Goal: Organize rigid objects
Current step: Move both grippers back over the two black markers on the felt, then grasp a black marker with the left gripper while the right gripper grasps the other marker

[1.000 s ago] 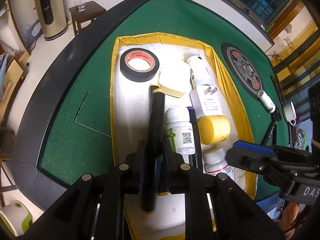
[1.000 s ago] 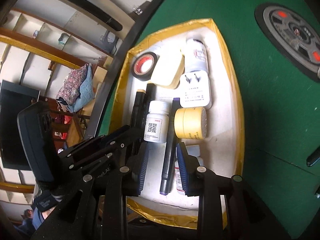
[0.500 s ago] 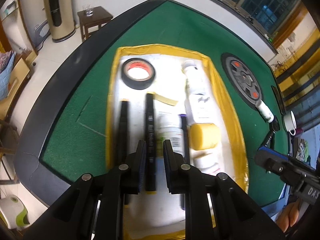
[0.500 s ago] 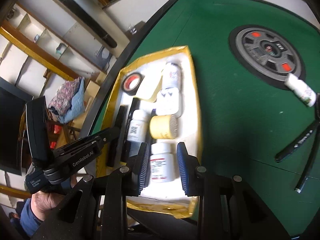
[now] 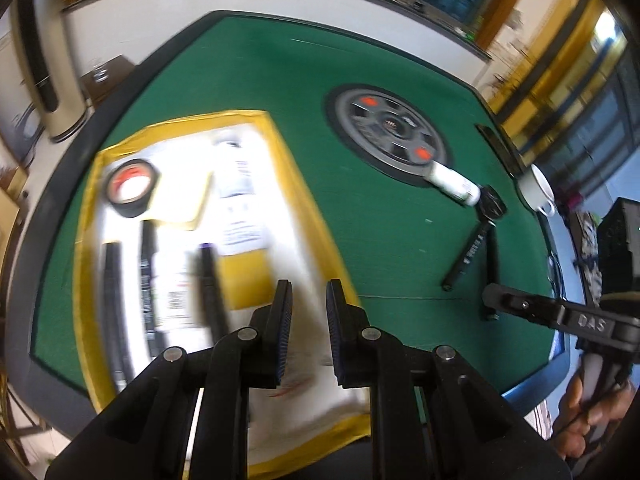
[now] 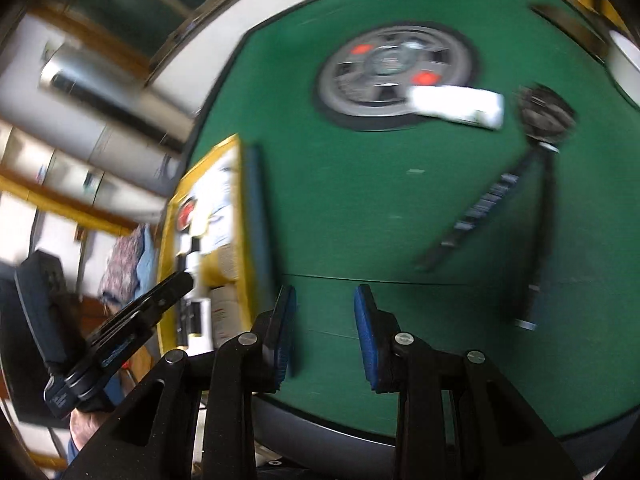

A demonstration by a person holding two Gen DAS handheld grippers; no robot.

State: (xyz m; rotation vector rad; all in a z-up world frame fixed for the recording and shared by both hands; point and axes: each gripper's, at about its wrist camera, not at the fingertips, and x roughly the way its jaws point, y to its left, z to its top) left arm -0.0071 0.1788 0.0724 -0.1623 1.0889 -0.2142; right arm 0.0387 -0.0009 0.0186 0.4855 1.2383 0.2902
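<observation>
A yellow-rimmed white tray [image 5: 304, 200] on the green table holds a black tape roll [image 5: 130, 188], black pens [image 5: 148, 276], white bottles and a yellow jar [image 5: 244, 276]; the picture is blurred. My left gripper [image 5: 306, 320] is open and empty above the tray's right edge. My right gripper [image 6: 324, 328] is open and empty over bare green felt, right of the tray [image 6: 236, 216]. On the felt lie a white bottle [image 6: 456, 106], a black pen [image 6: 476, 216] and a second thin pen [image 6: 540, 256].
A grey round disc [image 6: 396, 68] is set in the table's middle. A small black round object [image 6: 546, 112] lies by the white bottle. A white cup [image 5: 538, 188] stands at the far right edge. The table's near rim [image 6: 340, 428] is close below.
Both grippers have swung right, away from the tray toward the loose bottle and pens. The left gripper let go of the black pen, which now lies in the tray.
</observation>
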